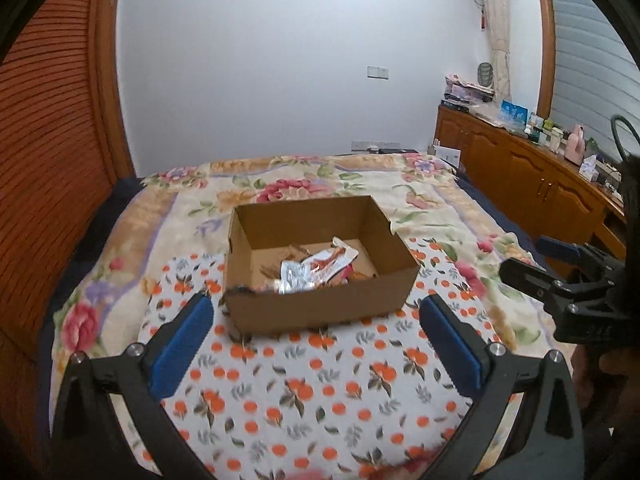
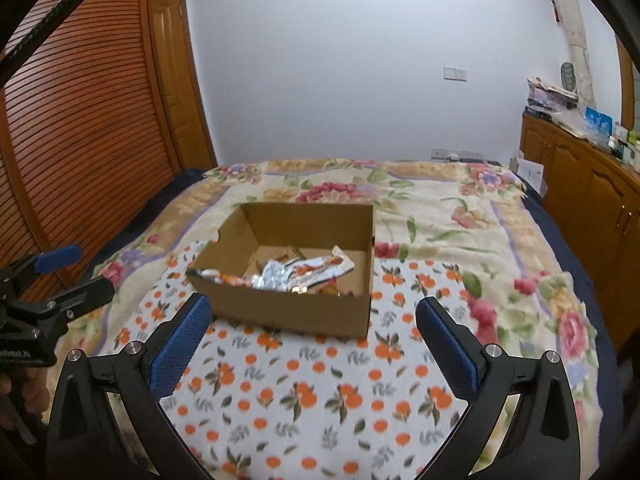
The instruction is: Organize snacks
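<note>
An open brown cardboard box (image 1: 320, 304) (image 2: 288, 312) stands on a white cloth printed with oranges (image 1: 304, 392) (image 2: 312, 392) spread on the bed. Several snack packets (image 1: 316, 268) (image 2: 296, 272), silver and red-white, lie inside it. My left gripper (image 1: 316, 308) hovers in front of the box, open, its blue pads (image 1: 180, 344) wide apart with nothing between them. My right gripper (image 2: 314, 308) is likewise open and empty before the box. The right gripper also shows in the left wrist view at the right edge (image 1: 560, 264), and the left gripper at the left edge of the right wrist view (image 2: 60, 276).
A floral blanket (image 1: 304, 188) (image 2: 440, 208) covers the bed. Slatted wooden wardrobe doors (image 1: 48, 152) (image 2: 80, 132) stand on the left. A wooden sideboard (image 1: 532, 176) (image 2: 580, 184) crowded with small items runs along the right wall. A hand (image 1: 600, 384) grips the right tool.
</note>
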Action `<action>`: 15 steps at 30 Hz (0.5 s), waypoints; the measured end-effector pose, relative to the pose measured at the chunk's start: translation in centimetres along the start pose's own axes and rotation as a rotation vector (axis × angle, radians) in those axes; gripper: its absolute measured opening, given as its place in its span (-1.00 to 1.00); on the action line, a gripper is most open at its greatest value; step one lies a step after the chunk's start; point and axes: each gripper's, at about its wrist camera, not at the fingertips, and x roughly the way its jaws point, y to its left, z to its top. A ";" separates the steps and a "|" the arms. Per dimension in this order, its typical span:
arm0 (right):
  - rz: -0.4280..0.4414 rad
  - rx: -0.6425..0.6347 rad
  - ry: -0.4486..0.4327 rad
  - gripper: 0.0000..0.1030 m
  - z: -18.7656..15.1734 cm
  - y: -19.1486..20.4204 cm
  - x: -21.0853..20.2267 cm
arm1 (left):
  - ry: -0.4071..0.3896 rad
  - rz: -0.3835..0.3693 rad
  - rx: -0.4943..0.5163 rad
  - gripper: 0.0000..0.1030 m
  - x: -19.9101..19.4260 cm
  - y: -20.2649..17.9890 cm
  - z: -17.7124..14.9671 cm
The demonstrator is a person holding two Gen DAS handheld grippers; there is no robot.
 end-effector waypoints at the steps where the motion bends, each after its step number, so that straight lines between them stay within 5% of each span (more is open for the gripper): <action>1: -0.001 0.004 -0.001 1.00 -0.6 0.0 -0.7 | -0.003 0.004 -0.002 1.00 -0.8 -0.2 -0.7; 15: -0.030 0.011 -0.030 1.00 -7.8 -0.6 -6.5 | -0.049 0.072 0.065 1.00 -6.3 -1.4 -7.2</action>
